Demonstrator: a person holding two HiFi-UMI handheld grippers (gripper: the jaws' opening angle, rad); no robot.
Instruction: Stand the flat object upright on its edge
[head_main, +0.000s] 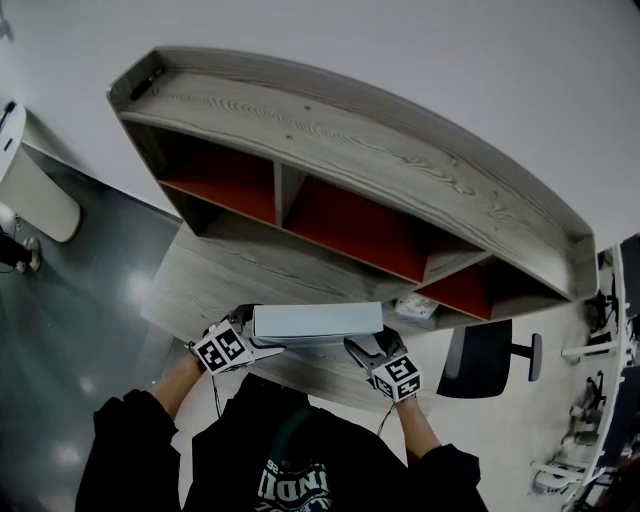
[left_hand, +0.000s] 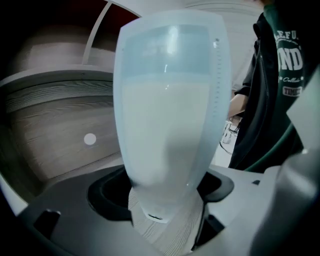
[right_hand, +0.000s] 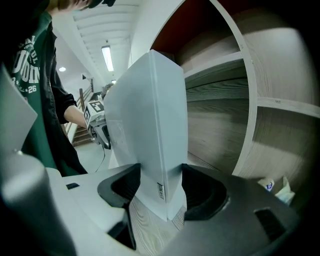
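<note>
Lower centre, on the grainy wooden tabletop (head_main: 200, 285), a smooth pale grey flat box (head_main: 318, 322) stands edgewise; the right gripper (right_hand: 159, 192) pinches it between its jaws, while the left gripper (left_hand: 162, 200) has its jaws spread wide around it.

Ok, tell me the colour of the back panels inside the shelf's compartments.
Red back panels, set in a grey wood-grain shelf; clearest in the head view.

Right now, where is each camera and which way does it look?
Head view: on the person's head, looking steeply down at shelf, box, both grippers; arms and chest show.
Left gripper view: on the left gripper, looking along its jaws at the box's end; chest shows.
Right gripper view: on the right gripper, looking at the other end; chest and left gripper show.
Shared: both see the same box, from opposite ends.
</note>
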